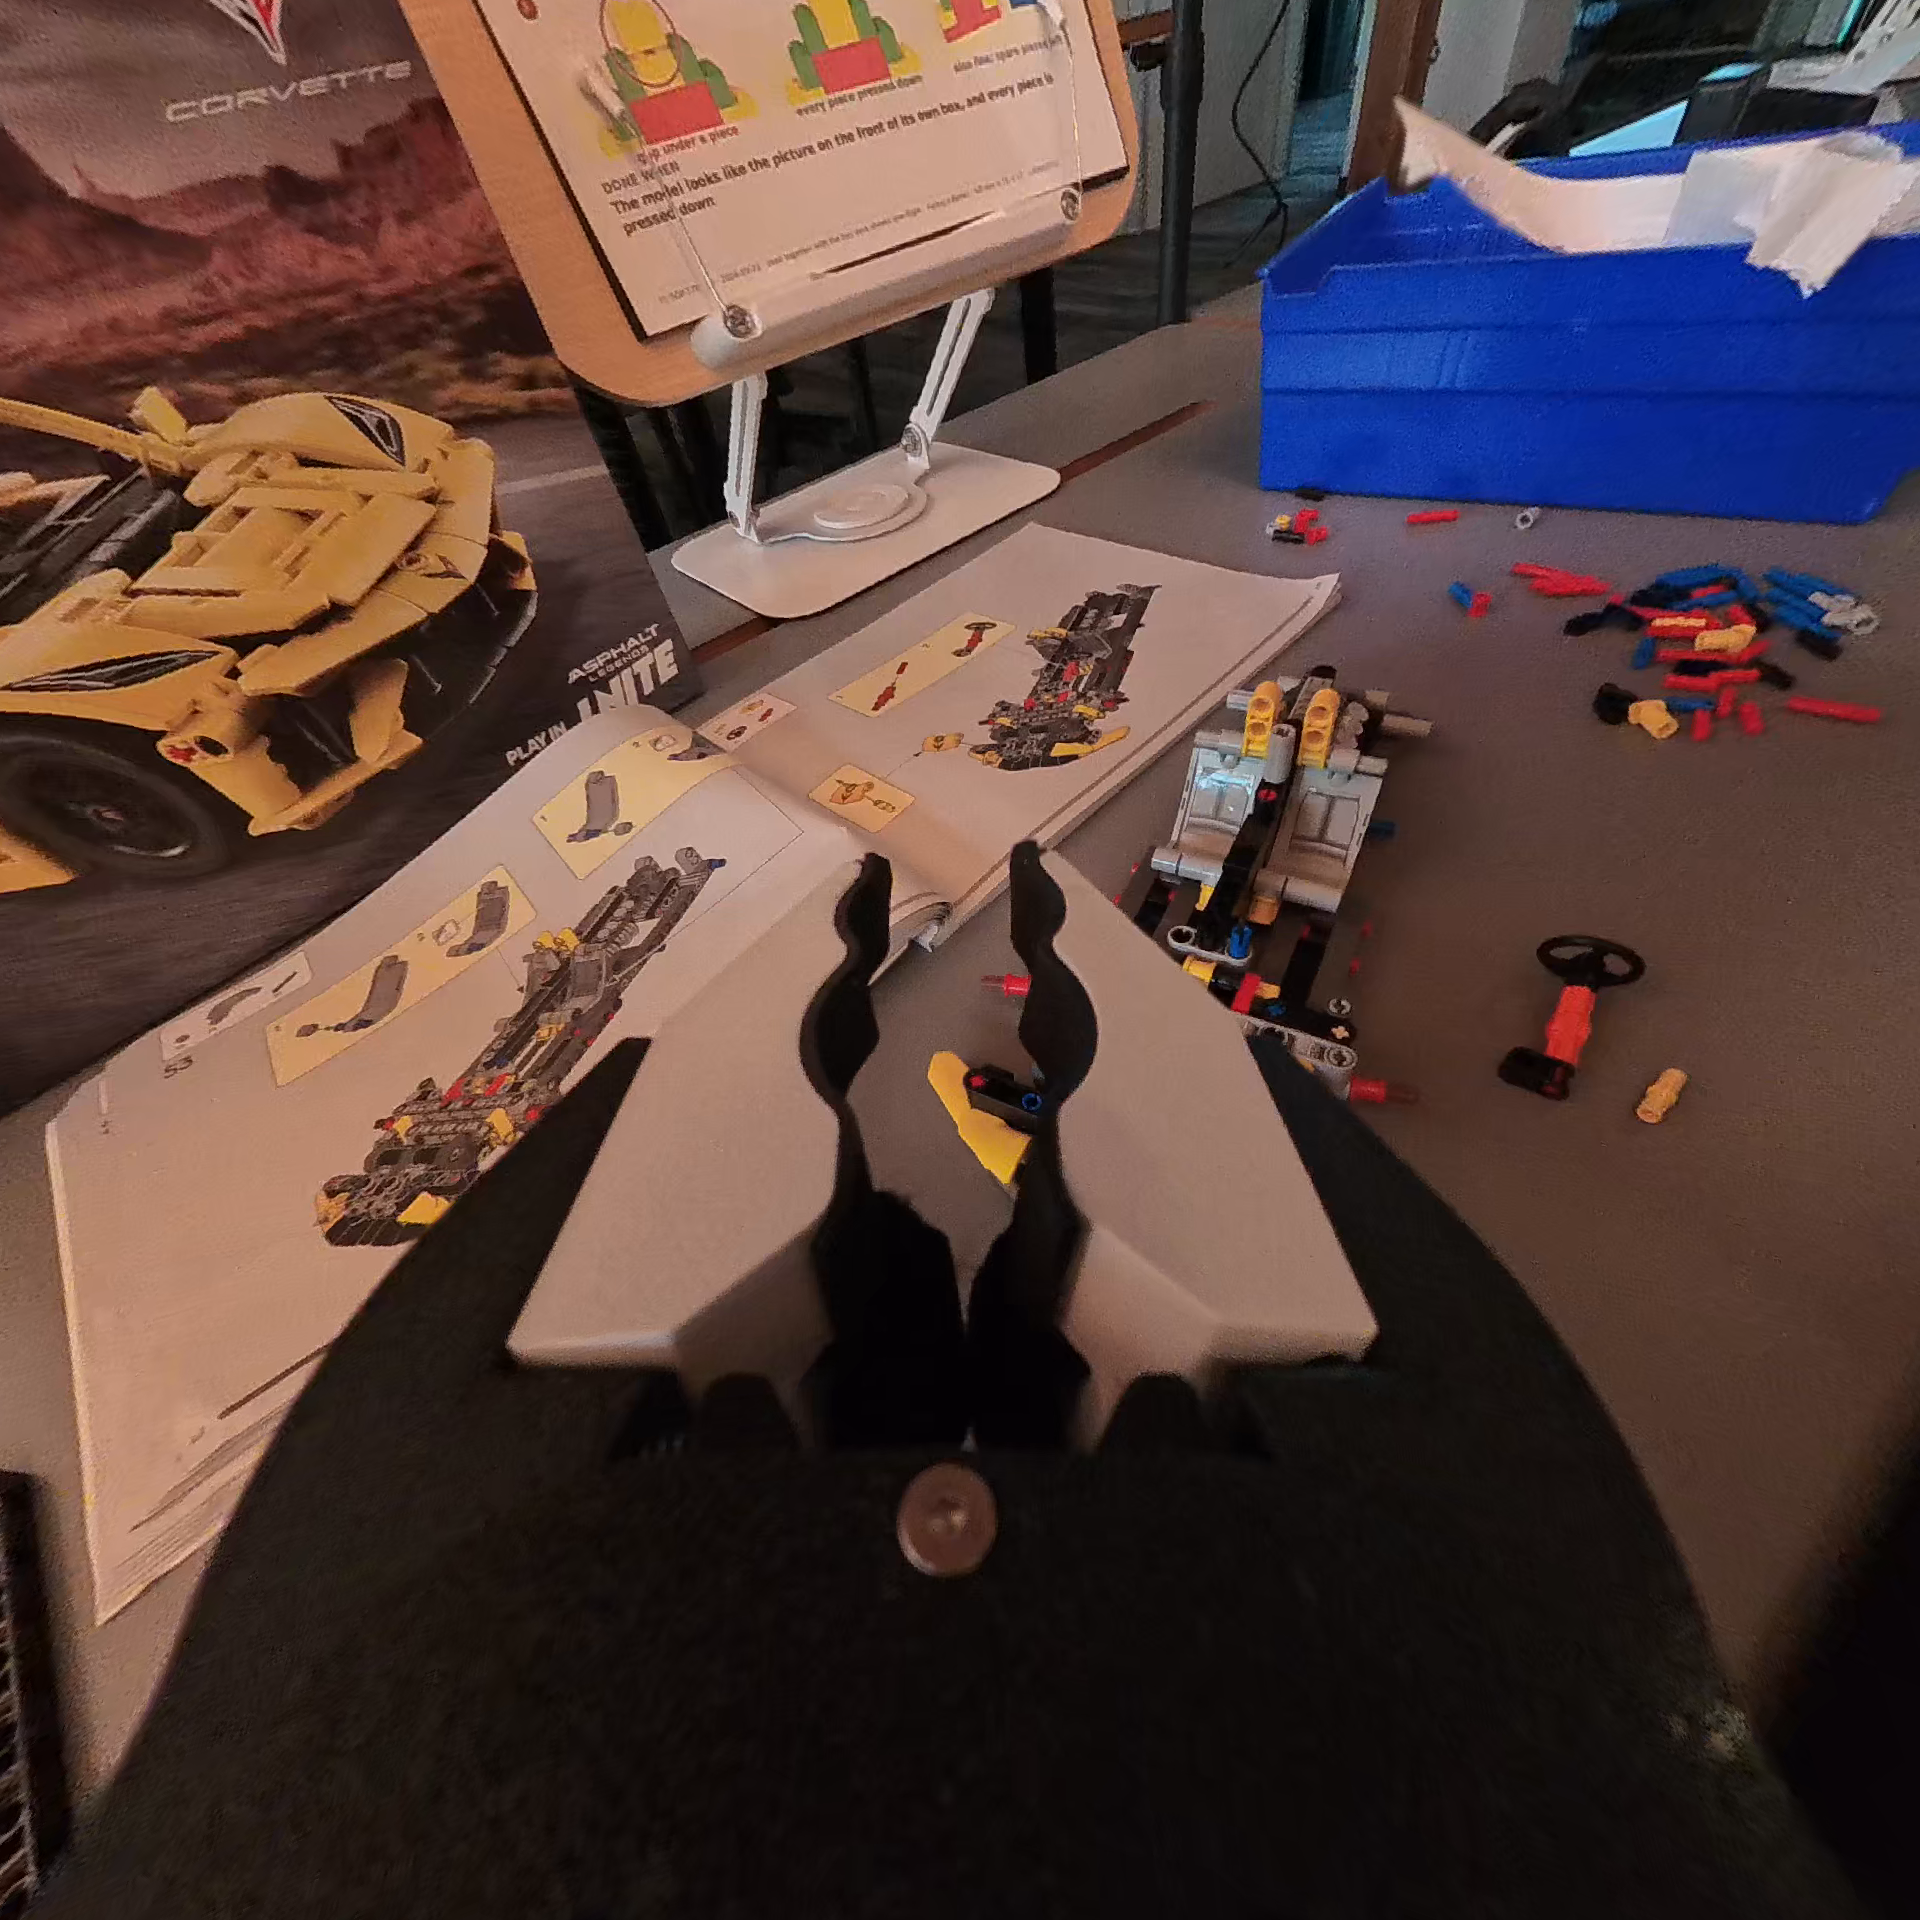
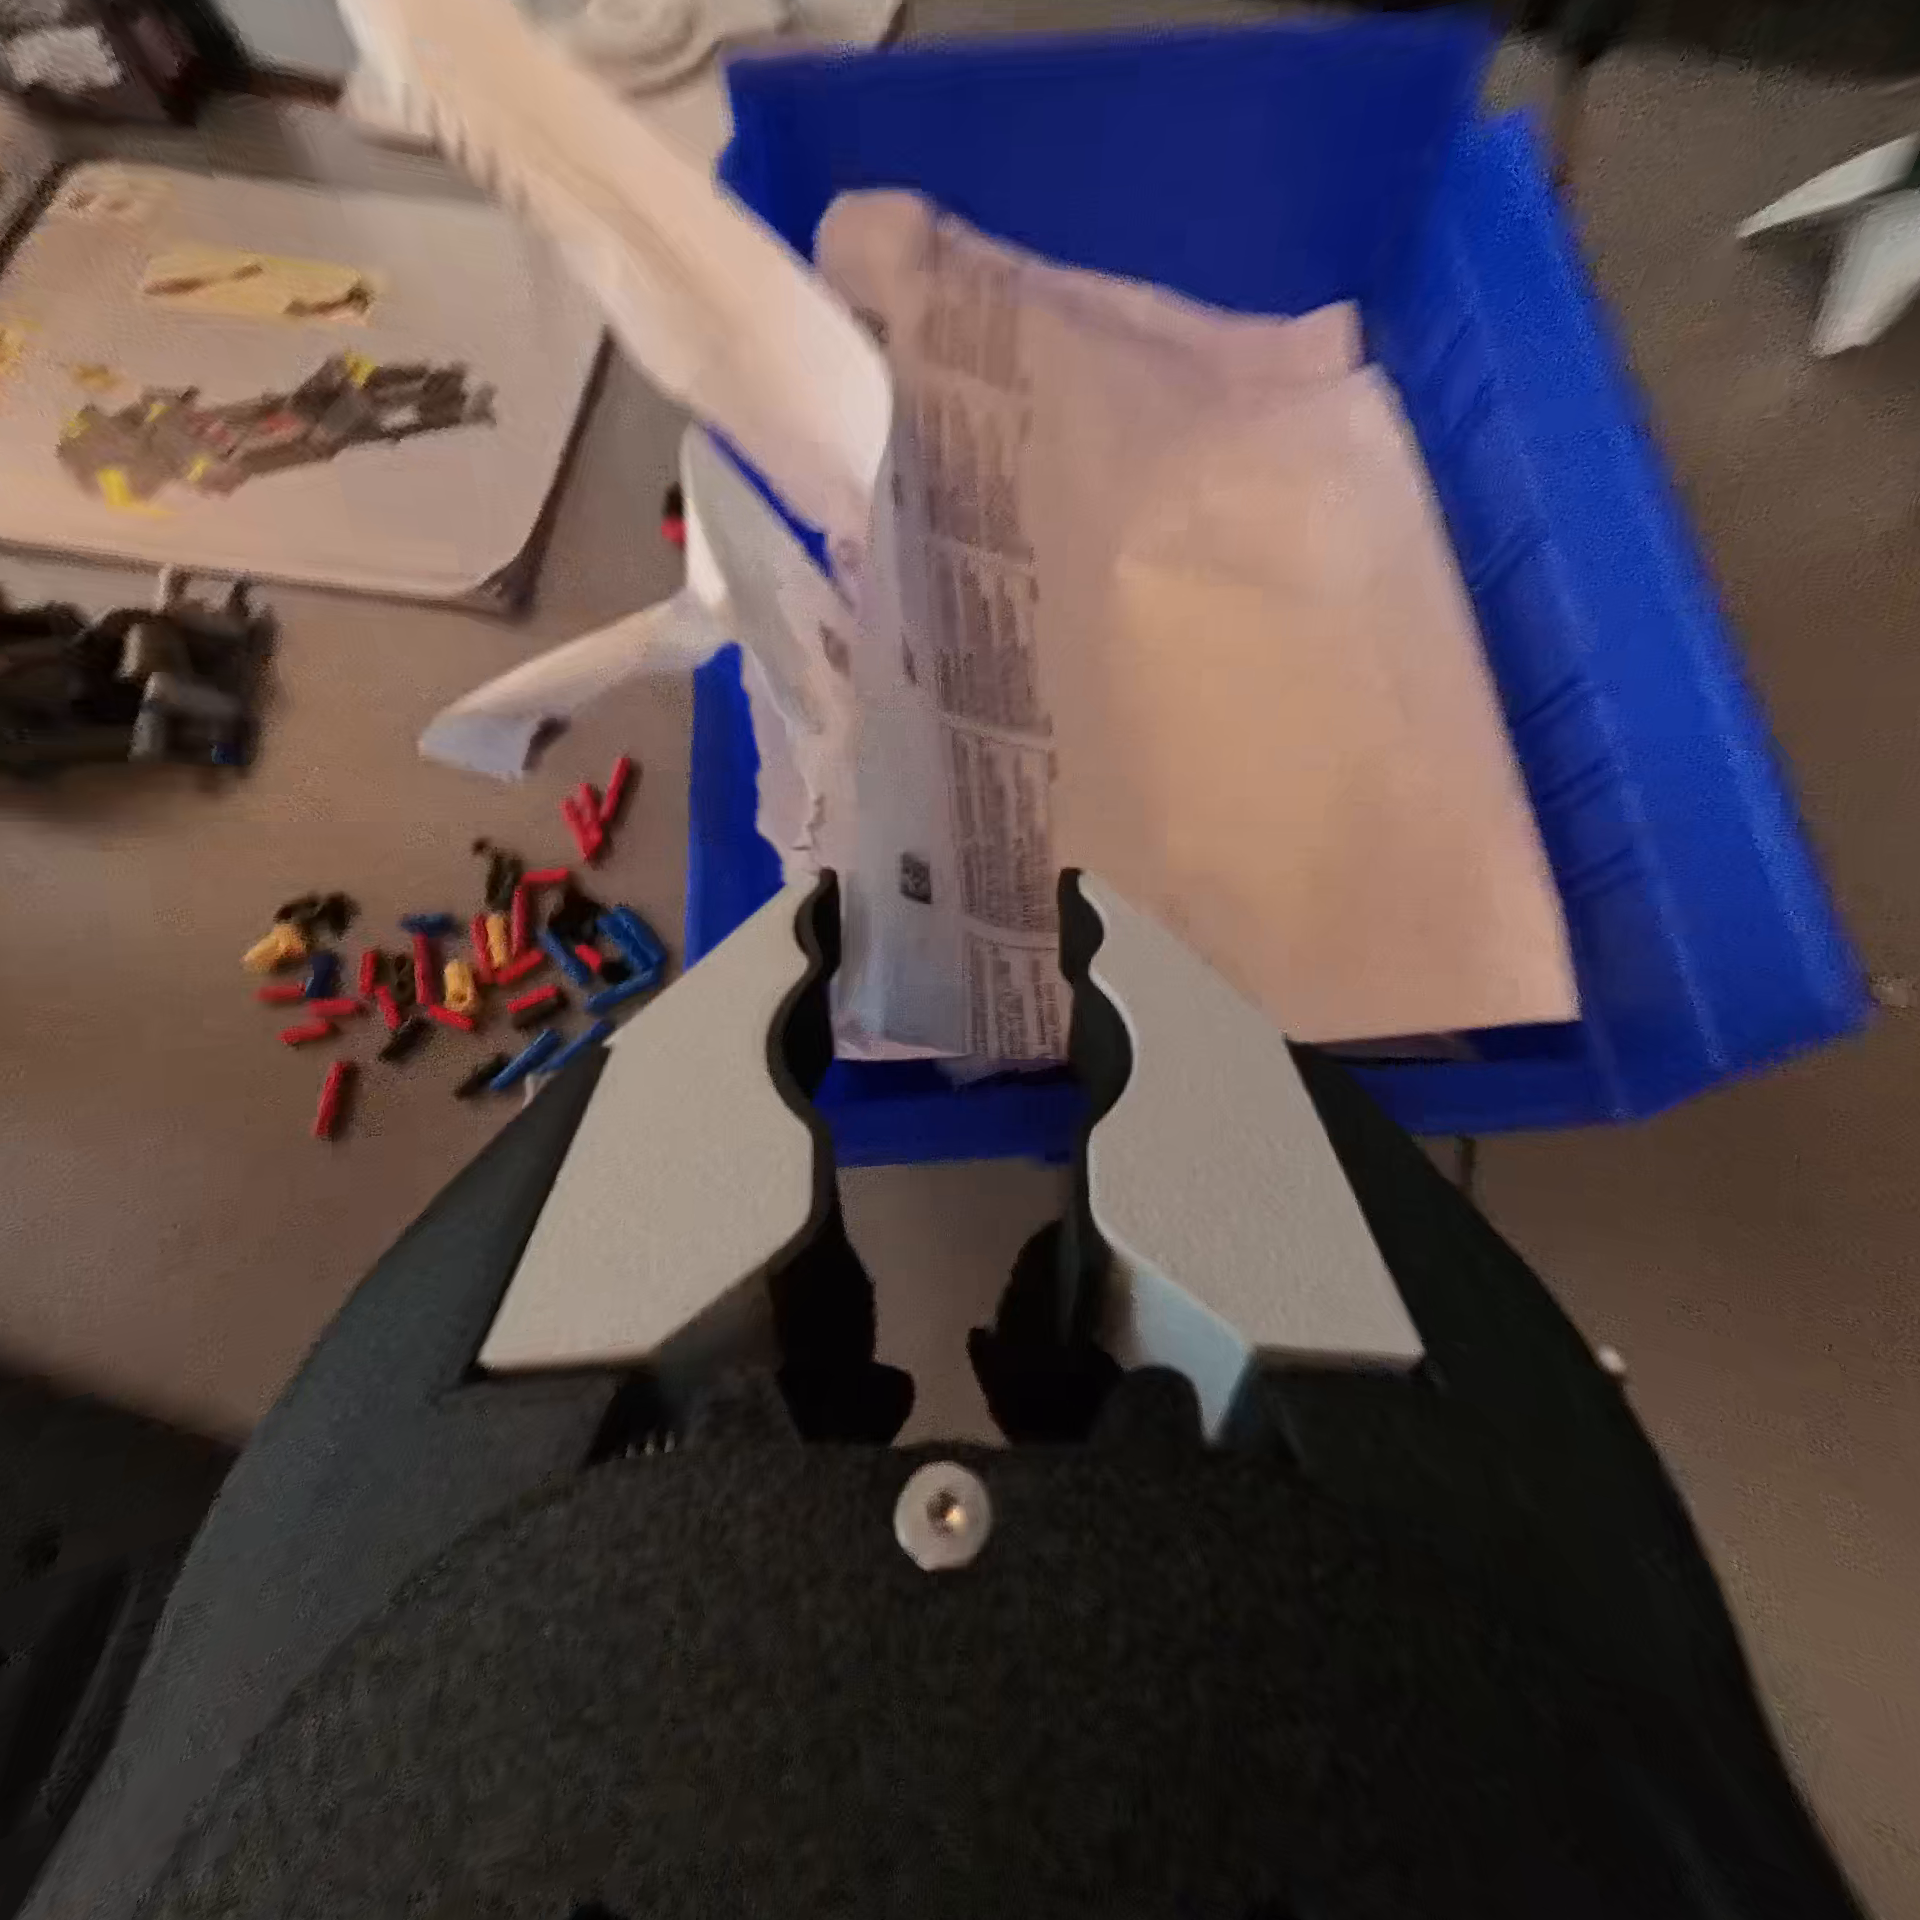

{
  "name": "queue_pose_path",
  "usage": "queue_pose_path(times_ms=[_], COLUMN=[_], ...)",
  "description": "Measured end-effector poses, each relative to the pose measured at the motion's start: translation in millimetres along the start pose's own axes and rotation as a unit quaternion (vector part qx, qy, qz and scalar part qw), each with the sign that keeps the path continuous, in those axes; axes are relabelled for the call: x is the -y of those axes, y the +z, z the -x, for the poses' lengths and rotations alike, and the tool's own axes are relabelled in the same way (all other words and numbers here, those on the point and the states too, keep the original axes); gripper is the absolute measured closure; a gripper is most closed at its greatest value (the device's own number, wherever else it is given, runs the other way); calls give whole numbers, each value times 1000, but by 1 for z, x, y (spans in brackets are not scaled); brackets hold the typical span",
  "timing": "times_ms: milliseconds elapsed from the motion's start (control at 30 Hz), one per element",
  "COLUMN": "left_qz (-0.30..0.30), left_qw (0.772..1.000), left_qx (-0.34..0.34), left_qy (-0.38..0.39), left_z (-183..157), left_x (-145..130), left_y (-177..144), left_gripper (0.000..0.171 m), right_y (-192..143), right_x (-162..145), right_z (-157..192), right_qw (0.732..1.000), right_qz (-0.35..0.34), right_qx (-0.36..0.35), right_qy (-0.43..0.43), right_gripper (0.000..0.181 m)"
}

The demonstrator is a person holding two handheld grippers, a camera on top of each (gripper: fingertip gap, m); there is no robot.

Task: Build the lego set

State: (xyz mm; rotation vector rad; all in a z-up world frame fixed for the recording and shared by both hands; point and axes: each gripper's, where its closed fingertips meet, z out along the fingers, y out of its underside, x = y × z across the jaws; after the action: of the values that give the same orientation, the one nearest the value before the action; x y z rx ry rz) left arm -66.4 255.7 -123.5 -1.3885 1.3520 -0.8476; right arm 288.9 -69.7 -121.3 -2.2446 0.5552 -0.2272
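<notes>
The left gripper [image 1: 951, 873] hangs with jaws narrowly parted and empty above one yellow-and-black piece [image 1: 982, 1107]. The right gripper [image 2: 945, 894], jaws wider apart, frames a printed paper bag [image 2: 966, 727] in the one blue bin [image 2: 1621, 665]; contact is unclear. One part-built chassis [image 1: 1273, 852] lies beside one open instruction booklet [image 1: 644, 894], mid-table [image 1: 1558, 1299]; one loose pile of pins [image 1: 1725, 644] lies nearer the bin, one steering-wheel assembly [image 1: 1569, 1013] apart.

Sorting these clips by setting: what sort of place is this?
Probably an office or lab workbench set up for model building: a grey table with an open instruction booklet, a document stand and a blue parts bin.
</notes>
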Motion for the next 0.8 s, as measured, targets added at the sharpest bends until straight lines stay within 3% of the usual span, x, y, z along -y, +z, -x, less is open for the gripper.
queue_pose_path(times_ms=[100, 167, 200, 300, 433, 500, 600, 667, 800], left_qz=[6, 4, 4, 4, 0, 1, 4, 6, -6], left_qw=[1000, 1000, 1000, 1000, 1000, 1000, 1000, 1000, 999], left_qx=[4, 6, 6, 7, 2, 3, 5, 4, -41], left_qy=[25, 30, 30, 20, 3, 5, 13, 16, -2], left_z=[-3, -5, -4, -2, -1, 0, -2, -3, -19], left_x=[-2, -2, -2, -2, -1, -1, -2, -3, 4], left_y=[1, 1, 0, 0, -1, -1, 0, 0, 3], left_gripper=[151, 152, 152, 153, 153, 154, 154, 154, 152], right_y=[22, 24, 22, -1, -56, -81, -97, -119, -152], right_x=[-14, -10, -3, 31, 94, 120, 139, 156, 183], right_z=[11, 12, 8, -13, -48, -51, -24, -25, 44], right_qw=[997, 996, 996, 996, 980, 972, 973, 960, 949], right_qz=[37, 35, 24, -23, -127, -175, -187, -221, -291], right_qx=[62, 52, 35, -27, -132, -141, -87, -125, 52], right_qy=[-20, -57, -73, -84, -73, -62, -101, -120, -108], right_gripper=[154, 181, 181, 181, 181, 181, 181, 181, 181])
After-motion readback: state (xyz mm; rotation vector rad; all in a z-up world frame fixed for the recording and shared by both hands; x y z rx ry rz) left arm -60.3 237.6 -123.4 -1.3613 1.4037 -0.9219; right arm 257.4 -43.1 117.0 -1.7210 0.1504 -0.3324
